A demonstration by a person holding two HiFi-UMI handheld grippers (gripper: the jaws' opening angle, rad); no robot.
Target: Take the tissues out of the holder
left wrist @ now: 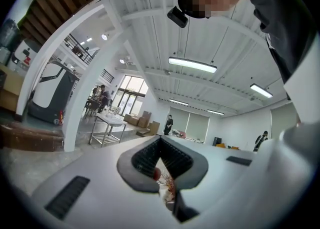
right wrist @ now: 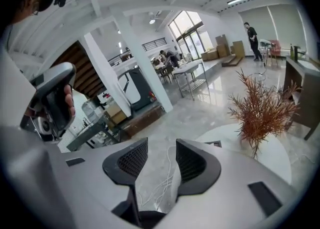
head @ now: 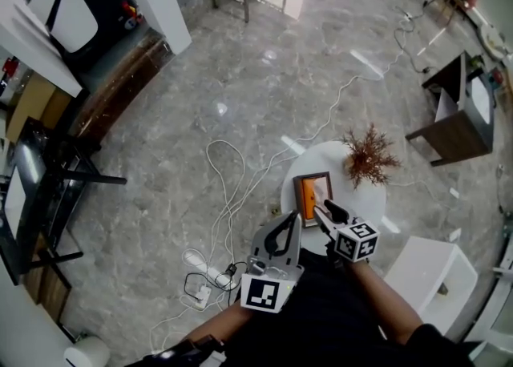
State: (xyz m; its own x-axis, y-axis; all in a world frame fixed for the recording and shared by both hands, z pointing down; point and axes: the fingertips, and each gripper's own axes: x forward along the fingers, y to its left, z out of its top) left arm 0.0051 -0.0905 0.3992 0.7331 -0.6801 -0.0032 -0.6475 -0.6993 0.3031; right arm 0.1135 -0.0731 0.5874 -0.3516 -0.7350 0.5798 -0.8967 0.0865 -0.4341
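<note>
The right gripper (head: 327,213) stands about half open and empty; through the gap between its jaws only floor (right wrist: 200,108) shows. The jaws are parted, I judge, ready to close on a tissue. It tilts downward, its tips just short of the holder (head: 309,197), which lies on the round table (head: 365,197) directly ahead, with the tissues (head: 321,189) apparently inside. Beside it the left gripper (head: 290,225) points level, its jaw tips meeting on nothing, probably ready to steady the holder. A dried plant (head: 369,157) stands beyond.
</note>
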